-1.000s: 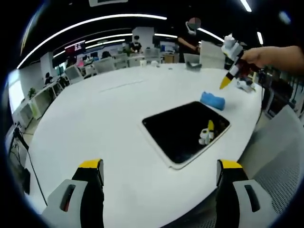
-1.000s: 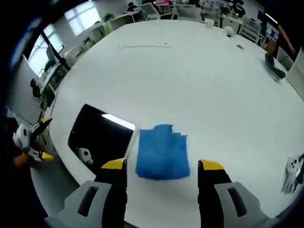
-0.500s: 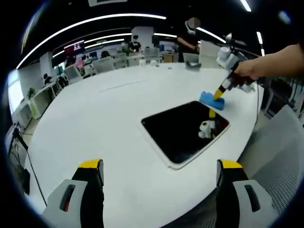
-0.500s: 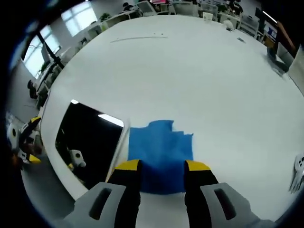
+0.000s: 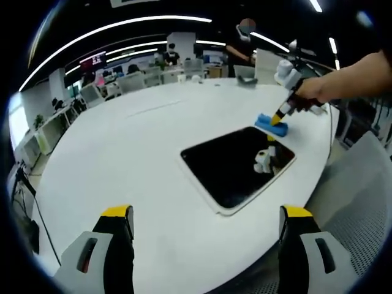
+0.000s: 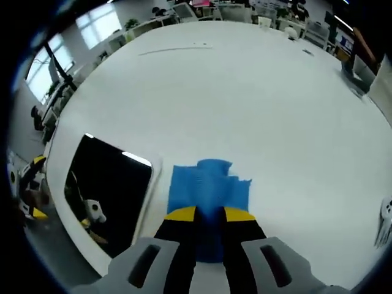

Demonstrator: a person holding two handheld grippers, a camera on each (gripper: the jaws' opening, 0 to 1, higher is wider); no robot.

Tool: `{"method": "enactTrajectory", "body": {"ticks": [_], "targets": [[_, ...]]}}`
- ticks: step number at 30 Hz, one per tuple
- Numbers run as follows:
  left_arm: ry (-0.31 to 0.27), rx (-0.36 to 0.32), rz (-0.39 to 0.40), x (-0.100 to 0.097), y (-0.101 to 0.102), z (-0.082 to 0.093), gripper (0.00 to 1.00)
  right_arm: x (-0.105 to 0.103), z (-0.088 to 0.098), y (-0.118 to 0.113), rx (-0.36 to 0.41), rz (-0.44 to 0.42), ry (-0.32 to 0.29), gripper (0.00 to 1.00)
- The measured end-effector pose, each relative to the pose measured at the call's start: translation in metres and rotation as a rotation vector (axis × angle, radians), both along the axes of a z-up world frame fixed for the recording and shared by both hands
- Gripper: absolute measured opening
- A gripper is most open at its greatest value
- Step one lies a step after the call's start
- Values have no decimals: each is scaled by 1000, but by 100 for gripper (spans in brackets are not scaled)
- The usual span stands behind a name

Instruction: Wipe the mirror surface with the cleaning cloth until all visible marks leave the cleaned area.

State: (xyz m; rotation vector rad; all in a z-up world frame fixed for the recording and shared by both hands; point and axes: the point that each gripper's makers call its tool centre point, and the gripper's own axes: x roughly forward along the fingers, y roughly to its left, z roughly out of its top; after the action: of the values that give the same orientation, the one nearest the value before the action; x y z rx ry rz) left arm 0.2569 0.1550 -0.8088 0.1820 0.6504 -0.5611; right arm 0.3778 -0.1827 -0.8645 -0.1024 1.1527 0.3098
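Note:
A dark rectangular mirror (image 5: 237,165) with a white rim lies flat on the white table (image 5: 135,159); in the right gripper view the mirror (image 6: 107,190) sits at the left. The blue cleaning cloth (image 6: 208,187) lies just beside the mirror's edge, and my right gripper (image 6: 209,214) has its jaws shut on the cloth's near part. In the left gripper view the right gripper (image 5: 280,119) presses down on the blue cloth (image 5: 269,124), held by a person's hand. My left gripper (image 5: 208,214) stands open above the table's near edge, well short of the mirror.
A small white object (image 6: 386,214) lies on the table at the far right. A grey mesh chair (image 5: 361,208) stands by the table's edge. Desks, chairs and people fill the office beyond the table (image 6: 245,92).
My right gripper came down onto the blue cloth and its jaws closed from wide apart to shut on it. The left gripper stayed where it was, open.

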Motion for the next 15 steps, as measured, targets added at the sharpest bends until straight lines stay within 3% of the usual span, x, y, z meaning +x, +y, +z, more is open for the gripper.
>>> {"method": "enactTrajectory", "body": {"ticks": [3, 7, 10, 15], "targets": [[1, 1, 2, 0, 1, -1, 99, 0, -1, 0, 2, -9, 1, 6], [0, 2, 9, 1, 1, 0, 99, 2, -2, -4, 45, -98, 17, 4], [0, 4, 10, 1, 1, -1, 99, 1, 0, -6, 83, -234, 62, 3], [1, 0, 17, 1, 2, -1, 99, 3, 7, -11, 92, -235, 43, 3]]}}
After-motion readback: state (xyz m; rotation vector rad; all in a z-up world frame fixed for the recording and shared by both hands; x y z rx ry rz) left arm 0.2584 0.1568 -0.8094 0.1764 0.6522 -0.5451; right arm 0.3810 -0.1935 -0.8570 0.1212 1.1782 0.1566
